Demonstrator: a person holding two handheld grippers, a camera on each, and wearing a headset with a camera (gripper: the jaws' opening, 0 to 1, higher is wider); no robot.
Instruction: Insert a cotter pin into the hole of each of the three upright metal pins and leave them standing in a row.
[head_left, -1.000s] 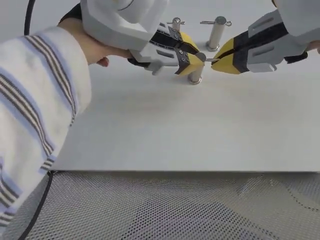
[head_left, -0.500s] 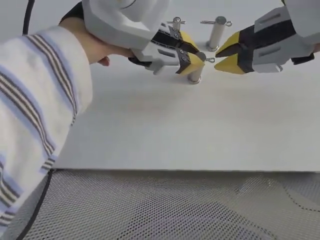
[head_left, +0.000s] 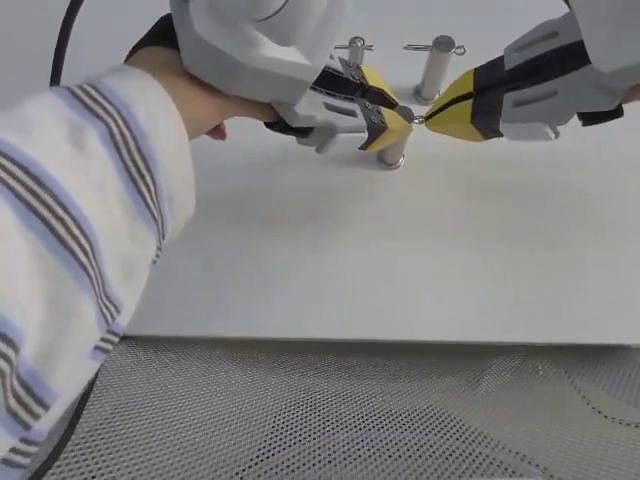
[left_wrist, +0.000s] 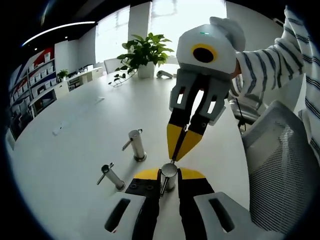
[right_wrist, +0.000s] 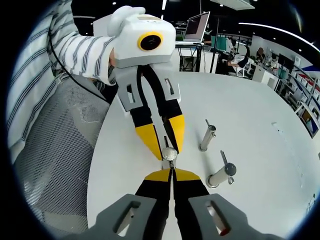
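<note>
**Both grippers meet at the near pin**

The white table (head_left: 330, 260) lies open in front of the work. Its near edge runs across the head view, with the mesh chair (head_left: 350, 420) below it. A striped sleeve (head_left: 70, 220) covers the left side of that view.

The near pin (head_left: 392, 153) stands upright on the table, well back from the edge. Behind it stand a second pin (head_left: 433, 72) and a third pin (head_left: 352, 47). Each already has a wire pin through its head, and both stand apart from the grippers.

The left gripper (head_left: 390, 110) reaches in from the left. Its yellow jaws are clamped on the near pin just under the head, one on each side, as its own view shows.

The right gripper (head_left: 438, 113) comes from the opposite side, jaws pinched together on the loop end of a cotter pin (head_left: 419, 118). The tips sit just beside the pin's head, with the cotter pin level and pointing at the head. I cannot tell how far it sits in the hole.
</note>
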